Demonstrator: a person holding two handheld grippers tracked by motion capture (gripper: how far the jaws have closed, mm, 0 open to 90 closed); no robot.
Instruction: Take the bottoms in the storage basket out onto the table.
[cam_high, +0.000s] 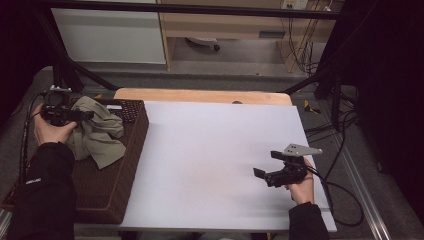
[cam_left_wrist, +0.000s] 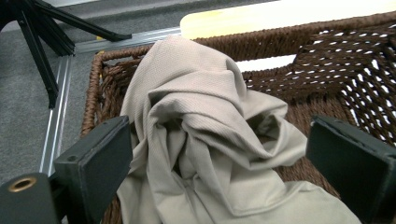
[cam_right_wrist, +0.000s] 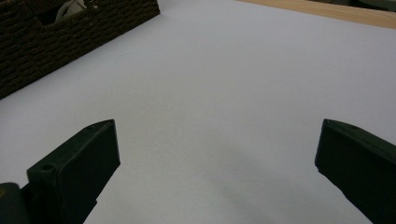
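A crumpled beige cloth (cam_high: 97, 134) lies in the far end of a dark brown wicker basket (cam_high: 141, 131) on the table's left side. A hand holds my left gripper (cam_high: 84, 116) over the basket's far left corner, right at the cloth. In the left gripper view its jaws stand wide apart with the cloth (cam_left_wrist: 205, 140) bunched between them inside the basket (cam_left_wrist: 93, 84), and neither jaw presses on it. My right gripper (cam_high: 268, 165) hovers over the white table top (cam_high: 215, 140) at the right front. It is open with nothing between its jaws (cam_right_wrist: 217, 135).
The basket (cam_right_wrist: 70, 37) takes up the table's left edge. A strip of bare wood (cam_high: 200, 95) runs along the table's far edge. Black frame struts (cam_high: 75, 75) stand behind the basket, and cables (cam_high: 340, 150) trail off the right side.
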